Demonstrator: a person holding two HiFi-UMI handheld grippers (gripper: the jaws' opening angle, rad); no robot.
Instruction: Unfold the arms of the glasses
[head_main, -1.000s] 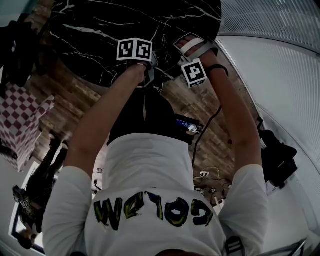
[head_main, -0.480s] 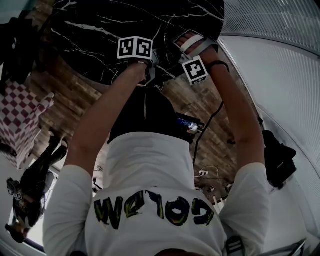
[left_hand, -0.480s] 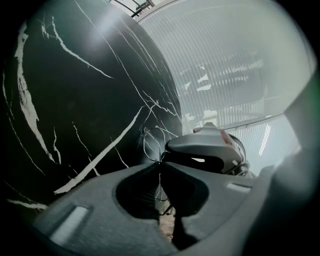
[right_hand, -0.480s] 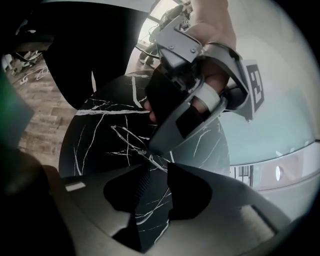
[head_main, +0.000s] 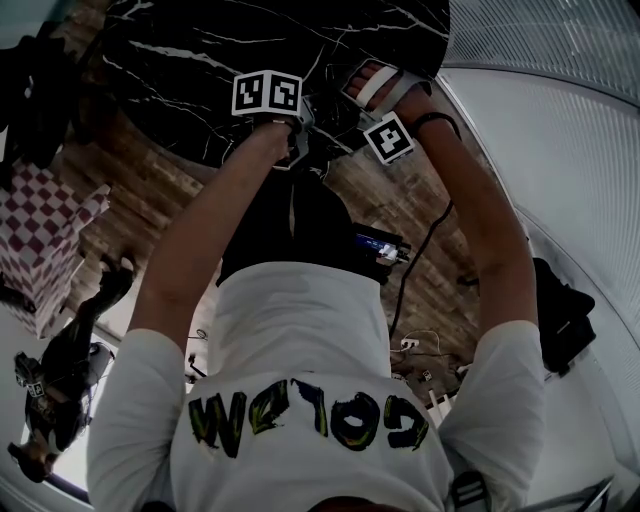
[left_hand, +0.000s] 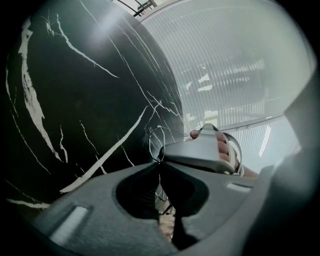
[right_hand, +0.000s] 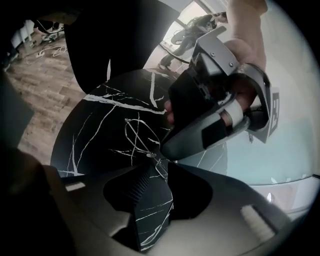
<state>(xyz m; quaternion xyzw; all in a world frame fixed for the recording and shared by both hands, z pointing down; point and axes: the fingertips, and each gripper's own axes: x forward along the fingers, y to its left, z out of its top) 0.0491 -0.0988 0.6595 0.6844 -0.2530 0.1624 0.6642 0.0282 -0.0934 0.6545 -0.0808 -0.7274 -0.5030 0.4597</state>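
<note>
Left gripper (left_hand: 159, 163) jaws stay clamped on the wire glasses (left_hand: 155, 142); right gripper (right_hand: 161, 172) has rolled, its jaws opening around the frame.

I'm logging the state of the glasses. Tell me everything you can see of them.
The glasses are a thin wire frame with clear lenses, metal by the look. They are over the black marble table, pinched at the frame's edge by the shut left gripper. A thin wire part lies between the opening jaws of the right gripper. How far the arms are unfolded cannot be told.
</note>
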